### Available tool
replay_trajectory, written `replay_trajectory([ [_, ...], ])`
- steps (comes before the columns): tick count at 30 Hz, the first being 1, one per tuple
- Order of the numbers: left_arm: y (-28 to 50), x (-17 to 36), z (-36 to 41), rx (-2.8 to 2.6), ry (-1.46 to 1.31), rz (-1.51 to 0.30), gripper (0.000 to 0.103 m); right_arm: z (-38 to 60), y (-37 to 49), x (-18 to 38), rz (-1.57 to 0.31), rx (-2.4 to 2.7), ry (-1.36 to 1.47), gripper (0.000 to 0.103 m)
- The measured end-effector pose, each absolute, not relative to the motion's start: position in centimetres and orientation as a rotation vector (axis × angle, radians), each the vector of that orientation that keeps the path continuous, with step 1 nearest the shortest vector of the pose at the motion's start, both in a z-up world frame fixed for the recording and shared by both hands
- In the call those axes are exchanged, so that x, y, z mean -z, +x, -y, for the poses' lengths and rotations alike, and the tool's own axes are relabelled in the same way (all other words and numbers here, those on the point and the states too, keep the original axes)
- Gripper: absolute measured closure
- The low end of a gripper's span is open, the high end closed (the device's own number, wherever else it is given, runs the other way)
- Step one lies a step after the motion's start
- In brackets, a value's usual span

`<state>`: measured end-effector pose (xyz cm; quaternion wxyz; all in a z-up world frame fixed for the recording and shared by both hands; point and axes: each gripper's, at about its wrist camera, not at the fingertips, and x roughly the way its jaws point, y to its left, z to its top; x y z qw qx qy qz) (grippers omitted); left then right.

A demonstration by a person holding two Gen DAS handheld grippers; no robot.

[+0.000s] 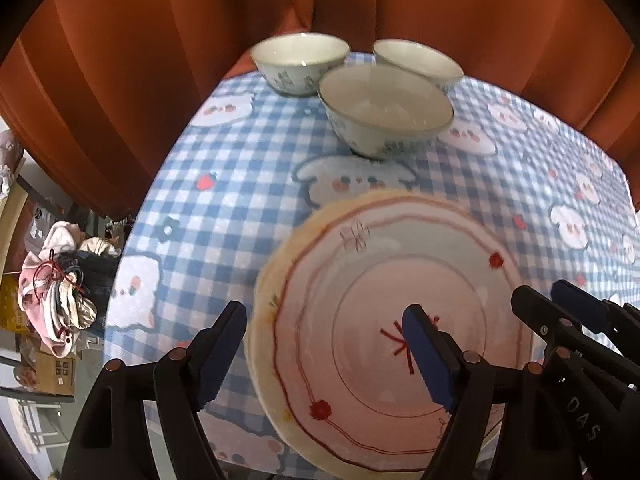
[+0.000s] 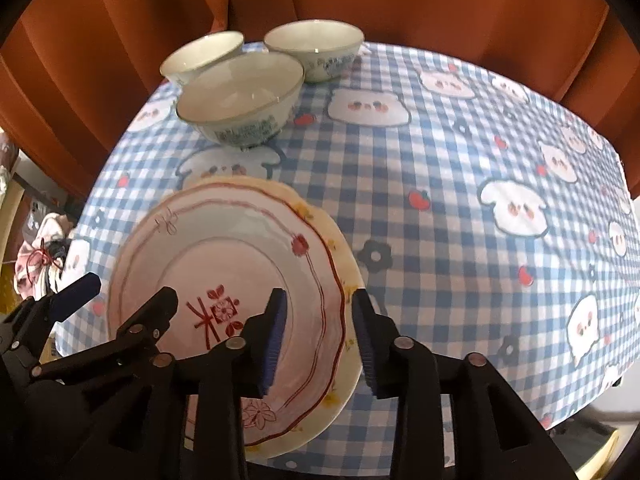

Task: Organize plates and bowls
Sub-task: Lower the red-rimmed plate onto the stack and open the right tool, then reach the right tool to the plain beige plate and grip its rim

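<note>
Stacked plates on the checked desk; three bowls beyond. Left claw wide; right claw narrowly parted astride the plates' right rim, gripping nothing.

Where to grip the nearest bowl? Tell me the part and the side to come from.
Grip the nearest bowl by its rim, coming from above on the side facing the plates. It stands upright and open, its walls flare too wide to span, and the two other bowls crowd close behind it.
</note>
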<state>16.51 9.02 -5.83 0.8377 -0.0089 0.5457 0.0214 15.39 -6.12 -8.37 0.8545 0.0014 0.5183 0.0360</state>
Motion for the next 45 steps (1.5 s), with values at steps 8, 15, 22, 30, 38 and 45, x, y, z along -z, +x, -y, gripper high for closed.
replay_trajectory([
  [8, 18.6, 2.8, -10.1, -0.066, -0.014, -1.076, 0.012, 6.7, 16.9, 4.9, -1.007, -0.073, 0.034, 0.034],
  [15, 22.0, 1.4, -10.0, -0.090, 0.010, -1.009, 0.011, 6.6, 19.7, 2.7, -0.932, -0.084, 0.046, 0.034],
  [22, 26.1, 0.8, -10.2, -0.141, -0.006, -0.973, 0.011, 6.6, 24.5, 1.5, -0.905, -0.108, 0.057, 0.034],
  [30, 30.0, 3.2, -10.8, -0.159, -0.029, -0.977, 0.013, 6.2, 29.7, 2.8, -0.917, -0.149, 0.056, 0.034],
  [38, 32.1, 5.9, -10.2, -0.157, -0.042, -1.022, 0.030, 5.8, 32.5, 5.3, -0.934, -0.153, 0.079, 0.036],
  [45, 33.7, 8.2, -9.2, -0.145, -0.039, -1.063, 0.060, 5.5, 34.8, 7.5, -0.977, -0.172, 0.081, 0.057],
])
